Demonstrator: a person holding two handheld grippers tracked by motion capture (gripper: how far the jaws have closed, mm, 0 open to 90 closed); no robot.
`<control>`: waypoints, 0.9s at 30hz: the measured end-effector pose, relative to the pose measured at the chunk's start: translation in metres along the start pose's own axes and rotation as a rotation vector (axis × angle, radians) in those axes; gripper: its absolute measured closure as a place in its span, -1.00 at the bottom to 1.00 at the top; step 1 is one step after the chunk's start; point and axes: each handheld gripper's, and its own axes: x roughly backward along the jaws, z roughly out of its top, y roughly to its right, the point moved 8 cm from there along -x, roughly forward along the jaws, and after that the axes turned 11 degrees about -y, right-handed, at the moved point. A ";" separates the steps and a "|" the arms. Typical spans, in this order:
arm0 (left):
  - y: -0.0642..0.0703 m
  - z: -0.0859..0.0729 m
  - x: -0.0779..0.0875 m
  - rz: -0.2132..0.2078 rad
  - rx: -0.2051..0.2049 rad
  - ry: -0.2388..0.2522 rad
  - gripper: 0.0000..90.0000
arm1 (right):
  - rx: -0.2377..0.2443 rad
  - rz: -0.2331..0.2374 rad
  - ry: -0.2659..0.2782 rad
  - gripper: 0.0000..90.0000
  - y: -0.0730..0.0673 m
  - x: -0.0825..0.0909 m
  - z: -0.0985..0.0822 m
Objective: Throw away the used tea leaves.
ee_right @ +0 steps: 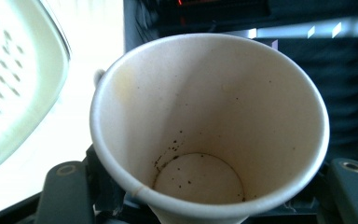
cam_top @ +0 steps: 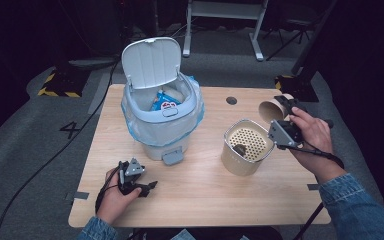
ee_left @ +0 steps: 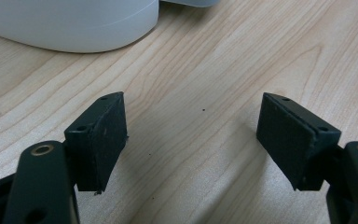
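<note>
The right gripper point(cam_top: 283, 111) clamps a tan paper cup point(cam_top: 271, 109), tipped sideways, at two o'clock of the cream perforated canister point(cam_top: 245, 146); left gripper point(cam_top: 147, 187) gapes, empty.

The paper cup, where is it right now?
In the high view the paper cup is at the table's right side, tipped sideways in the right gripper, just beyond the cream strainer pot and right of the open bin.
</note>
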 end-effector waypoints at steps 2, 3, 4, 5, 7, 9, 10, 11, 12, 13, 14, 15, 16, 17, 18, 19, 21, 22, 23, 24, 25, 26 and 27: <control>0.000 0.000 0.000 0.000 0.000 0.000 -0.45 | -0.145 0.080 0.033 -0.28 -0.002 -0.001 -0.004; 0.000 0.000 0.000 0.000 0.000 0.000 -0.45 | -0.199 0.108 0.045 -0.28 -0.003 -0.002 -0.005; 0.000 0.000 0.000 0.000 -0.001 0.000 -0.45 | -0.253 0.132 0.062 -0.28 -0.003 -0.003 -0.007; 0.000 0.000 0.000 0.000 0.000 0.000 -0.45 | -0.305 0.164 0.077 -0.29 -0.003 -0.003 -0.008; 0.000 0.000 0.000 0.000 0.000 0.000 -0.45 | -0.422 0.234 0.109 -0.29 -0.004 -0.003 -0.009; 0.000 0.000 0.000 0.000 0.000 0.000 -0.45 | -0.535 0.303 0.150 -0.29 -0.004 -0.002 -0.008; 0.000 0.000 0.000 0.000 0.000 0.000 -0.45 | -0.587 0.334 0.168 -0.29 -0.004 -0.002 -0.007; 0.000 0.000 0.000 0.000 0.000 0.000 -0.45 | -0.636 0.365 0.193 -0.30 -0.004 -0.001 -0.007; 0.000 0.000 0.000 0.000 0.000 0.000 -0.45 | -0.660 0.386 0.202 -0.30 -0.004 -0.001 -0.006; 0.000 0.000 0.000 0.000 0.000 0.000 -0.45 | -0.689 0.410 0.214 -0.30 -0.004 -0.001 -0.006; 0.000 0.000 0.000 0.000 -0.001 0.000 -0.45 | -0.721 0.438 0.229 -0.31 -0.004 0.000 -0.006; 0.000 0.000 0.000 -0.001 0.000 0.001 -0.45 | -0.766 0.471 0.240 -0.31 -0.005 0.000 -0.005; 0.000 0.000 0.000 0.000 -0.001 0.000 -0.45 | -0.810 0.507 0.254 -0.31 -0.005 0.000 -0.005; 0.000 0.000 0.000 0.000 0.000 0.001 -0.45 | -0.851 0.540 0.271 -0.31 -0.005 0.001 -0.004; 0.000 0.000 0.000 0.000 -0.001 0.001 -0.45 | -0.886 0.563 0.287 -0.31 -0.004 0.001 -0.004; 0.000 0.000 0.000 0.000 0.000 0.001 -0.45 | -0.902 0.581 0.287 -0.31 -0.004 0.001 -0.005; 0.000 0.000 0.000 0.000 -0.001 0.001 -0.45 | -0.942 0.640 0.289 -0.31 -0.005 0.002 -0.005; 0.000 0.000 0.000 0.000 0.000 0.001 -0.45 | -0.959 0.659 0.293 -0.31 -0.006 0.002 -0.005; 0.000 0.000 0.000 0.000 -0.001 0.000 -0.45 | -0.974 0.682 0.296 -0.31 -0.006 0.002 -0.006; 0.000 0.000 0.000 0.000 0.000 0.000 -0.45 | -0.986 0.708 0.303 -0.31 -0.006 0.002 -0.006; 0.000 0.000 0.000 0.000 0.000 0.000 -0.45 | -1.013 0.735 0.312 -0.31 -0.007 0.003 -0.006; 0.000 0.000 0.000 0.000 0.000 0.000 -0.45 | -1.028 0.748 0.319 -0.31 -0.007 0.003 -0.006; 0.000 0.000 0.000 -0.001 0.000 0.001 -0.45 | -1.039 0.763 0.327 -0.31 -0.007 0.003 -0.007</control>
